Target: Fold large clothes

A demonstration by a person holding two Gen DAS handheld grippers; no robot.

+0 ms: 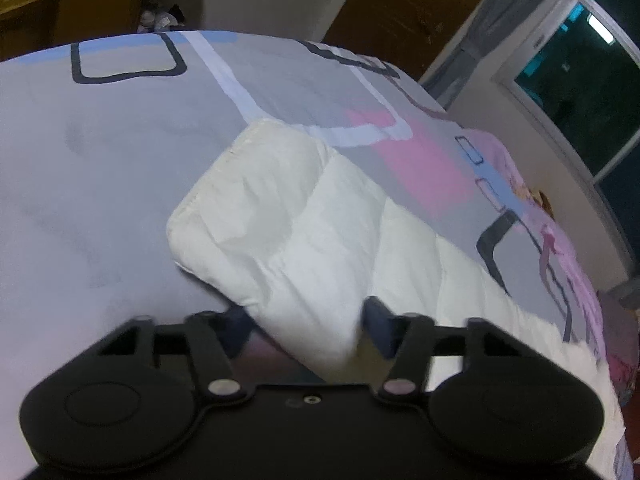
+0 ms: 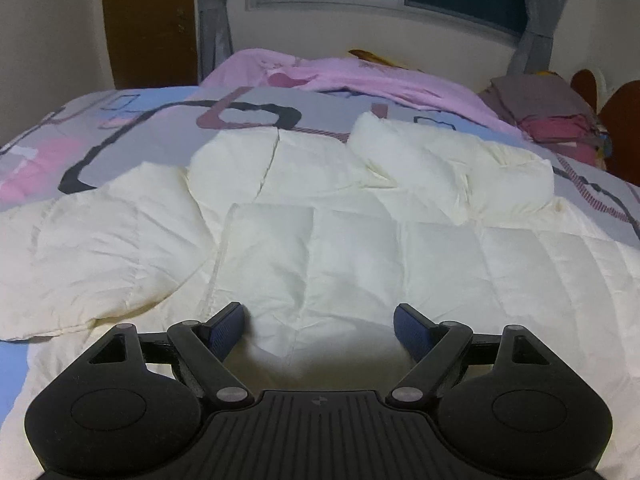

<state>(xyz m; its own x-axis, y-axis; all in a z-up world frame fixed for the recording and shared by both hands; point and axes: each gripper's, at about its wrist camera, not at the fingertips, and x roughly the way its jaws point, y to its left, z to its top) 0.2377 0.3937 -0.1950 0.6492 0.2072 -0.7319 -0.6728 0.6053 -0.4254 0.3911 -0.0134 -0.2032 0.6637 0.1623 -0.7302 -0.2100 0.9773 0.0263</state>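
Two grippers work over the white puffer jacket spread on the patterned bedspread: our left gripper and right gripper both gape wide, holding nothing. We judge the jacket light, puffy and slippery; pinching a quilted seam or hem looks safest.

Bed with a patterned cover

The bed (grey, blue and pink print) carries a cream quilted jacket spread flat, a pink blanket farther back, and what seems folded dark clothing beside it.
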